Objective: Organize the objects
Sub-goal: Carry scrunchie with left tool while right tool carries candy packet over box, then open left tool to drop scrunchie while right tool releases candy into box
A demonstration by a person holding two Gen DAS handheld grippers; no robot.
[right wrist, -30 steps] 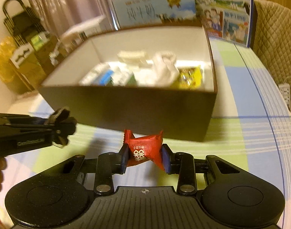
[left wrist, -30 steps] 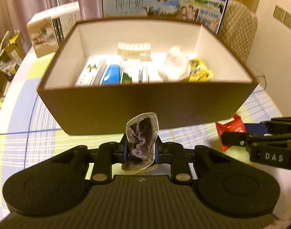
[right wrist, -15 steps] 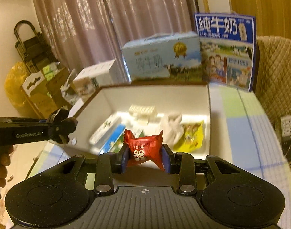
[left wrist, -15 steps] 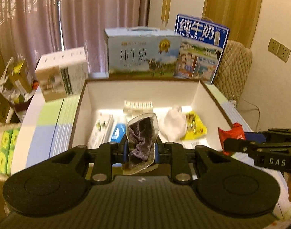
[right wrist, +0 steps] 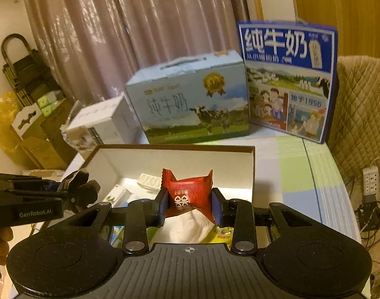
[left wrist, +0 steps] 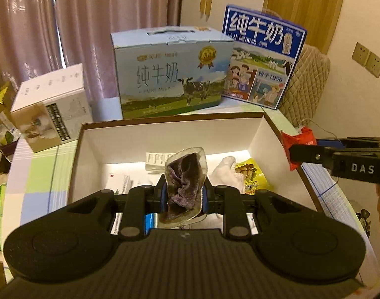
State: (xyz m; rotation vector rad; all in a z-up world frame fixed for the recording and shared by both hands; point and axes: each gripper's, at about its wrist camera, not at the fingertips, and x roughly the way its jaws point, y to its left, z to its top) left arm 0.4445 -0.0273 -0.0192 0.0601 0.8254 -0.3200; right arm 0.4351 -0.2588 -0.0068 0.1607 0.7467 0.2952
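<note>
Left gripper [left wrist: 183,195] clamped on a clear packet [left wrist: 185,186], purple stuff inside hard to identify. Right gripper [right wrist: 188,208] pinching a red candy [right wrist: 188,194] over the box [right wrist: 252,174], hiding most contents.

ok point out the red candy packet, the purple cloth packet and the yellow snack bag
red candy packet [right wrist: 187,196], right wrist view, printed front
purple cloth packet [left wrist: 186,182], left wrist view, crumpled middle
yellow snack bag [left wrist: 252,178], left wrist view, printed face

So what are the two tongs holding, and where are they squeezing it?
The left tongs pinch a clear packet of dark purple stuff by its lower middle. The right tongs squeeze a red candy wrapper across its middle.
</note>
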